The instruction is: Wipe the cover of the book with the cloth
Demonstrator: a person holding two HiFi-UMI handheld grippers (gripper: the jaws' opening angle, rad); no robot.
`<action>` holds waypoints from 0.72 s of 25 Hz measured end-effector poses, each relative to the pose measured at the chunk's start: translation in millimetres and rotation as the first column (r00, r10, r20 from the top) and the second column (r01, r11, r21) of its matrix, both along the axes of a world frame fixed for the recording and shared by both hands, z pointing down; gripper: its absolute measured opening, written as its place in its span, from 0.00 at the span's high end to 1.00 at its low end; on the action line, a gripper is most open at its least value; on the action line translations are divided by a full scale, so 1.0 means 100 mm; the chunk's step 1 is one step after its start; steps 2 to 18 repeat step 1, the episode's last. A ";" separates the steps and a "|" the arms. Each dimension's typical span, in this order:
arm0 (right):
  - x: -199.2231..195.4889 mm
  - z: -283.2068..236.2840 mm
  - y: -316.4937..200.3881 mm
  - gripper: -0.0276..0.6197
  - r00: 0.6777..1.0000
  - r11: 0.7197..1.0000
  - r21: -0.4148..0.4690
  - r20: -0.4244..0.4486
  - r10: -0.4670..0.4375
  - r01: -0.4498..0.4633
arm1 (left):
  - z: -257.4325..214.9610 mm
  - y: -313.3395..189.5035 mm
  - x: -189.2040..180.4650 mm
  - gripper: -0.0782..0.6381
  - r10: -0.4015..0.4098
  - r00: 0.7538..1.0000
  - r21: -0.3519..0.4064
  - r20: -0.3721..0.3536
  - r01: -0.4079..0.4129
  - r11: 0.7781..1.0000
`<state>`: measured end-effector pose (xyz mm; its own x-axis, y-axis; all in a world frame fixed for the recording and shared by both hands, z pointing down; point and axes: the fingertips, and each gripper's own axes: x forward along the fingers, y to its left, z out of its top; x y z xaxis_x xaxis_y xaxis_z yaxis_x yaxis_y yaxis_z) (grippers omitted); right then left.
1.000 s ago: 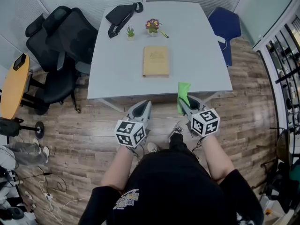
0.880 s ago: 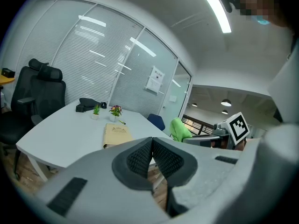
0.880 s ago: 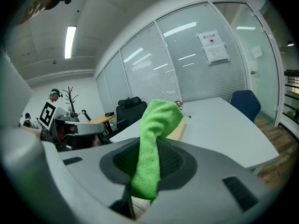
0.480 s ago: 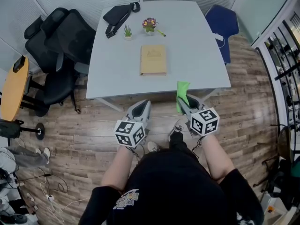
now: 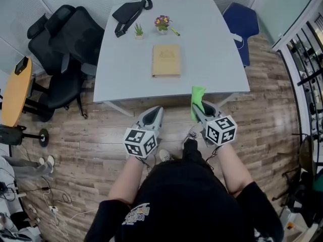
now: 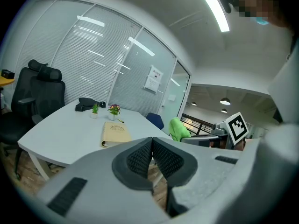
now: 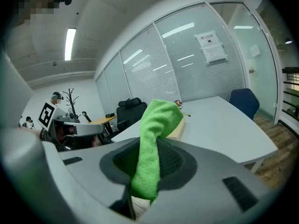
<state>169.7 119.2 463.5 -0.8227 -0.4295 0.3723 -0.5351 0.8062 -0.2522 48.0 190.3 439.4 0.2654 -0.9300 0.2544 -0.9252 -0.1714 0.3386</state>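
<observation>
Book [image 5: 166,61]: closed, cover up, flat near the middle of the table [image 5: 217,59], with nothing touching it.

Sweeping from the left: black chairs [image 5: 65,39] stand well left of the book, off the table. Beyond the book, along the far edge, sit a bag [image 5: 130,14], a small plant [image 5: 139,33] and flowers [image 5: 162,22]. On the near side of the book, out past the table's front edge, the left gripper [image 5: 157,111] has its jaws pressed together on nothing. A little right of the book and just as far short of it, the right gripper [image 5: 198,107] is clenched on the cloth [image 5: 197,99], whose free end stands up above the jaws. A blue chair [image 5: 241,24] stands well right of the book, by the far corner.

Over the last second almost nothing has changed. Both grippers sit where they were, the cloth is in the same pinch, and the book has not been touched; only the head view has crept slightly. So the cloth looks secured, but wiping has not begun. The right gripper would need to travel forward over the edge and lay the cloth on the cover.
</observation>
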 end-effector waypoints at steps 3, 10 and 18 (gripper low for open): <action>0.00 0.00 0.00 0.81 1.000 1.000 -0.001 0.000 0.001 -0.001 | 0.00 0.00 0.00 0.88 0.000 1.000 0.000 0.000 0.000 1.000; 0.00 0.00 0.00 0.81 1.000 1.000 -0.001 0.000 0.001 -0.001 | 0.00 0.00 0.00 0.88 0.000 1.000 0.000 0.000 0.000 1.000; 0.00 0.00 0.00 0.81 1.000 1.000 -0.001 0.000 0.001 -0.001 | 0.00 0.00 0.00 0.88 0.000 1.000 0.000 0.000 0.000 1.000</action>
